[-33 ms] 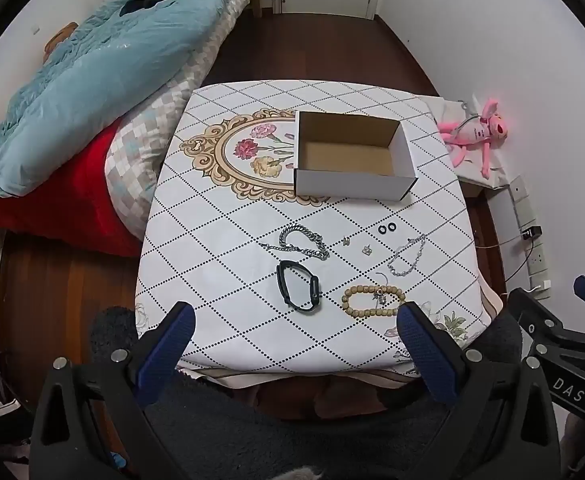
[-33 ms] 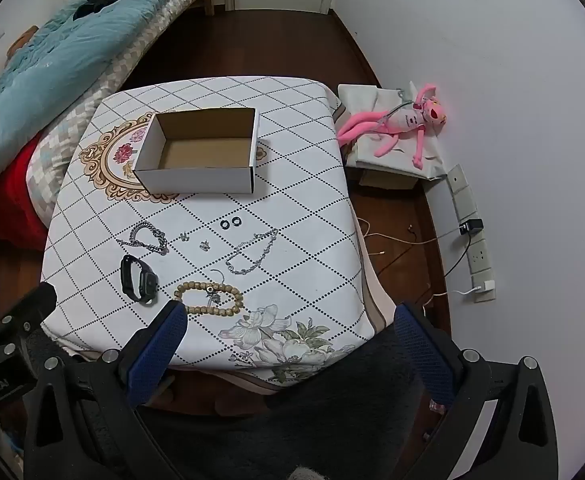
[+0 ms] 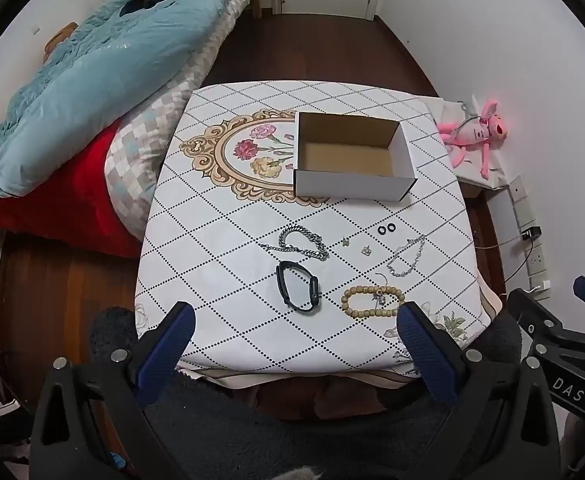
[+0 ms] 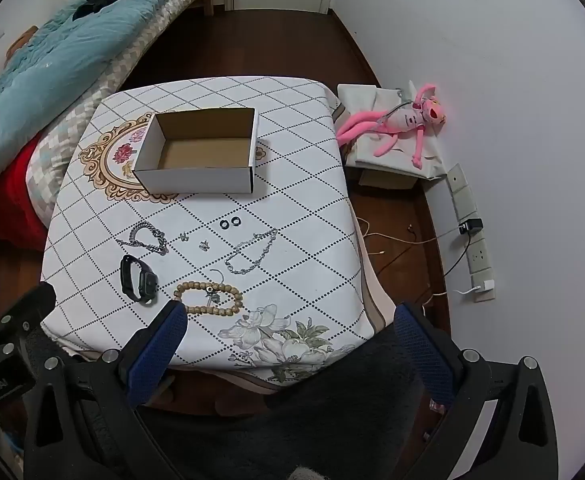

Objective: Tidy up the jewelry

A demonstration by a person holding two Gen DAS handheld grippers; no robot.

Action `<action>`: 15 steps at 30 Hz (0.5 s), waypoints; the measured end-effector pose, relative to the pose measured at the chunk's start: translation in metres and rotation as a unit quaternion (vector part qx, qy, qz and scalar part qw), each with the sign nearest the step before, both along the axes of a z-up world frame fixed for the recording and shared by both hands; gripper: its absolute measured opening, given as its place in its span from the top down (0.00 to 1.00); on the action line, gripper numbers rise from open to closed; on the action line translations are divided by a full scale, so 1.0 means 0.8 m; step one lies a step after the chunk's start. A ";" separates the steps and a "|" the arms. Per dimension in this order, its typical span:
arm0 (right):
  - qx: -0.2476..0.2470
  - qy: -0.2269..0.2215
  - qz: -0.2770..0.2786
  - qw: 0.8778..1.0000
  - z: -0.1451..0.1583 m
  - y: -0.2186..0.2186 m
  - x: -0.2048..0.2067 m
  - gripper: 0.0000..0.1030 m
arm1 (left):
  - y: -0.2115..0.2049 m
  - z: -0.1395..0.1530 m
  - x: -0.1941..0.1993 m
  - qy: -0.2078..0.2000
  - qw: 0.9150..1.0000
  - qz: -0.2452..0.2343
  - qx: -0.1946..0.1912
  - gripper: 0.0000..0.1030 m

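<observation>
An open white cardboard box (image 3: 354, 185) (image 4: 196, 180) stands empty on the table's far half. In front of it lie a silver chain bracelet (image 3: 304, 242) (image 4: 147, 238), a black wristband (image 3: 298, 292) (image 4: 138, 279), a wooden bead bracelet (image 3: 372, 301) (image 4: 208, 298), a thin silver chain (image 3: 406, 256) (image 4: 252, 252), two black rings (image 3: 386, 229) (image 4: 229, 223) and two small earrings (image 3: 355, 245) (image 4: 192, 240). My left gripper (image 3: 292, 336) is open and empty above the table's near edge. My right gripper (image 4: 290, 334) is open and empty, near the front right corner.
The table has a white diamond-pattern cloth (image 3: 220, 264) (image 4: 304, 208). A bed with a blue quilt (image 3: 92, 72) stands at the left. A pink plush toy (image 4: 396, 124) lies on a bag on the floor at the right, near wall sockets (image 4: 478, 256).
</observation>
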State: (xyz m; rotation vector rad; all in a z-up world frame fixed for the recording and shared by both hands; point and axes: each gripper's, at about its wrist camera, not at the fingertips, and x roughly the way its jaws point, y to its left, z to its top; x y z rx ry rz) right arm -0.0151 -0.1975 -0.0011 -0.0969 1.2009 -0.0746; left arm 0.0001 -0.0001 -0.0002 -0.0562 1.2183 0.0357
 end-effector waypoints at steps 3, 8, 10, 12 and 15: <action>0.000 0.001 0.001 1.000 0.001 0.000 0.001 0.00 | 0.000 0.000 0.001 0.001 1.000 0.000 -0.002 0.00; 0.000 -0.004 0.002 1.000 0.008 -0.002 -0.003 0.00 | -0.002 0.002 0.003 -0.004 1.000 0.000 -0.001 0.00; 0.000 -0.005 0.003 1.000 0.007 -0.001 -0.003 0.00 | -0.005 0.007 0.004 -0.004 1.000 0.000 0.000 0.00; 0.001 -0.007 0.004 1.000 0.007 0.000 -0.005 0.00 | -0.006 0.009 0.005 -0.005 1.000 0.000 0.001 0.00; 0.003 -0.007 0.000 1.000 0.014 -0.004 -0.003 0.00 | -0.005 0.010 0.005 -0.006 1.000 0.000 0.001 0.00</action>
